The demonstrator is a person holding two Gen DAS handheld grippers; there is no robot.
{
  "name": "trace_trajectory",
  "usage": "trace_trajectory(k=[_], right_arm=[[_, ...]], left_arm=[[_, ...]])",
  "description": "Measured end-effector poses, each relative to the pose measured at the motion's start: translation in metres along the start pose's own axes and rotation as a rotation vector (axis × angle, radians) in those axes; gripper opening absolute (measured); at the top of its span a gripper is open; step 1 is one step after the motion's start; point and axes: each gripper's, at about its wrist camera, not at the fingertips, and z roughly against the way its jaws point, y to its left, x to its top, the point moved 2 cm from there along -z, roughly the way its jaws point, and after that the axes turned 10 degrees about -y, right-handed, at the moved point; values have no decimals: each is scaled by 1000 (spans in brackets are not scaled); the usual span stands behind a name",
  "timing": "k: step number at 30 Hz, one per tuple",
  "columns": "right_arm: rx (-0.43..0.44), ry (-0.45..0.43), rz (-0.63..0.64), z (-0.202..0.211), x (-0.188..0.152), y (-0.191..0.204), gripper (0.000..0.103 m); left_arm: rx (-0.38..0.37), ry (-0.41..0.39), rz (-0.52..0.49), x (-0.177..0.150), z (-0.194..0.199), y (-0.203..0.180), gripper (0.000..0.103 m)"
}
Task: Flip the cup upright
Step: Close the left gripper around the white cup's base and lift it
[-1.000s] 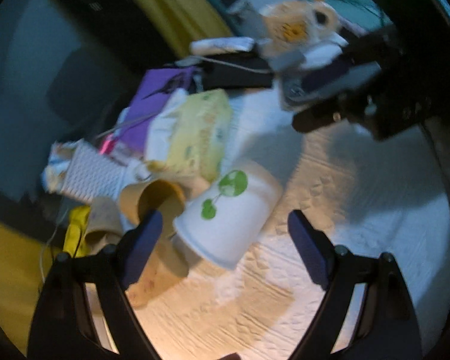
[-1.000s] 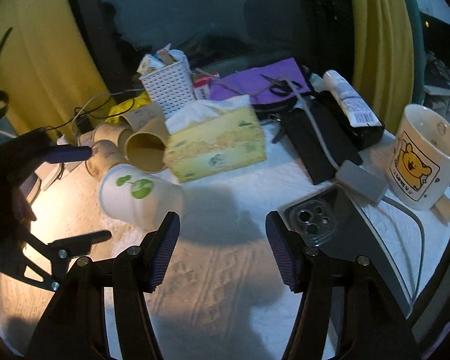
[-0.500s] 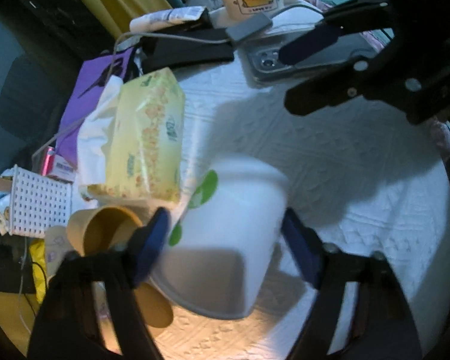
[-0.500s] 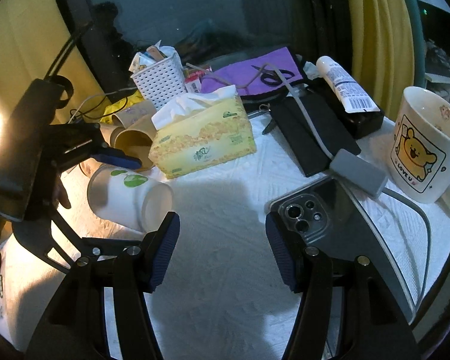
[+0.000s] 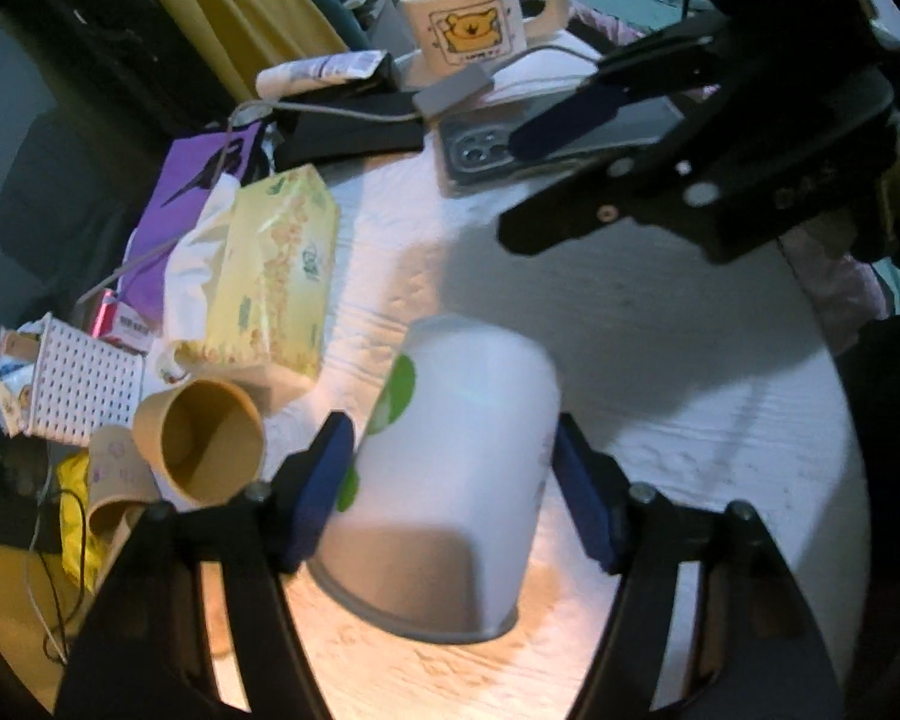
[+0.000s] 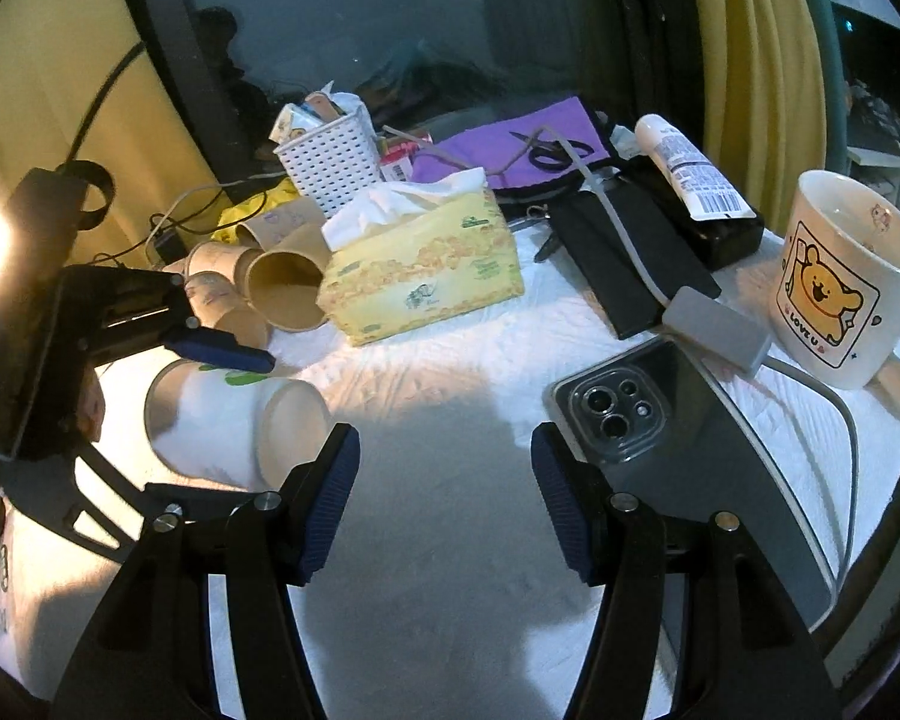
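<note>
A white paper cup with green leaf marks (image 5: 450, 468) lies on its side on the white cloth. Its open mouth faces my left wrist camera and its base points away. My left gripper (image 5: 450, 498) straddles the cup, one blue pad on each side, touching or nearly touching its walls. In the right wrist view the cup (image 6: 228, 420) lies at the left with the left gripper's fingers (image 6: 222, 354) around it. My right gripper (image 6: 444, 510) is open and empty above the cloth, to the right of the cup.
A yellow tissue box (image 6: 420, 264), several brown paper cups on their sides (image 6: 282, 294) and a white perforated basket (image 6: 330, 162) lie behind the cup. A phone (image 6: 660, 438), grey adapter, black cases, a tube and a bear mug (image 6: 840, 300) lie to the right.
My left gripper has moved forward over the lying cup and its jaws have narrowed onto the cup's sides. The right gripper has stayed open and shifted only slightly.
</note>
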Motion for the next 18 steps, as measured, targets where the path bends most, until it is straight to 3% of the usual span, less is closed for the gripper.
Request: trace_trajectory(k=[9,18], right_arm=[[27,-9,37,14,-7,32,63],[68,2,84,20,-20,74,63]], left_arm=[[62,-18,32,-20,43,-25,68],[79,-2,130,-55,76,-45,68]])
